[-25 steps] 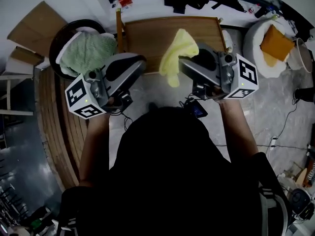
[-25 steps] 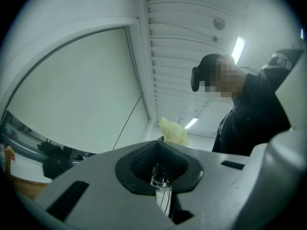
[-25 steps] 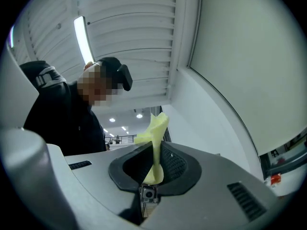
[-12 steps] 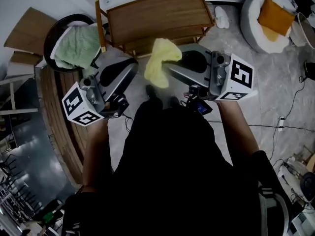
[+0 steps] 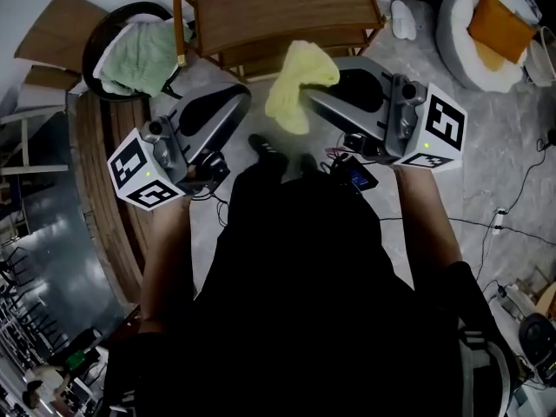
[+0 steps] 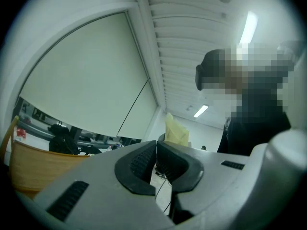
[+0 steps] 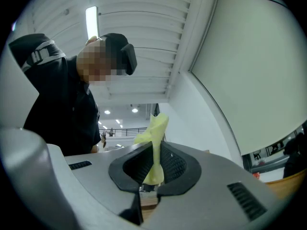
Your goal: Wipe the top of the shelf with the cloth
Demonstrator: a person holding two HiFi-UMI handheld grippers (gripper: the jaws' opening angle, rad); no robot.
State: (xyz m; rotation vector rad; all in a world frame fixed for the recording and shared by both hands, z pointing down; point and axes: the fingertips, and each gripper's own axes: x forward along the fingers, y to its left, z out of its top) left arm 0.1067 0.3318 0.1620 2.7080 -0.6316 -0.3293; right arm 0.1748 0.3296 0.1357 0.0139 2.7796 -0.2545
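A yellow cloth point(image 5: 298, 83) hangs from my right gripper point(image 5: 311, 98), whose jaws are shut on it; in the right gripper view the yellow cloth point(image 7: 154, 147) stands pinched between the pads. My left gripper point(image 5: 241, 102) is shut with nothing in it, and both grippers are held up near my chest, tilted upward. The wooden shelf point(image 5: 282, 9) stands on the floor ahead of me, its brown top bare. In the left gripper view the cloth point(image 6: 175, 132) shows just beyond the closed left gripper point(image 6: 155, 150), and a corner of the shelf point(image 6: 36, 164) sits at the lower left.
A black round basket point(image 5: 97, 40) holding a green towel point(image 5: 139, 59) stands left of the shelf. A white round cushion seat point(image 5: 460, 16) with an orange pillow point(image 5: 498, 26) is at the right. A curved wooden bench point(image 5: 100, 189) runs along the left. Cables point(image 5: 512, 224) cross the floor at right.
Both grippers have tilted up and drawn back from the shelf, carrying the cloth. The head view has shifted, so the shelf now sits higher in it.
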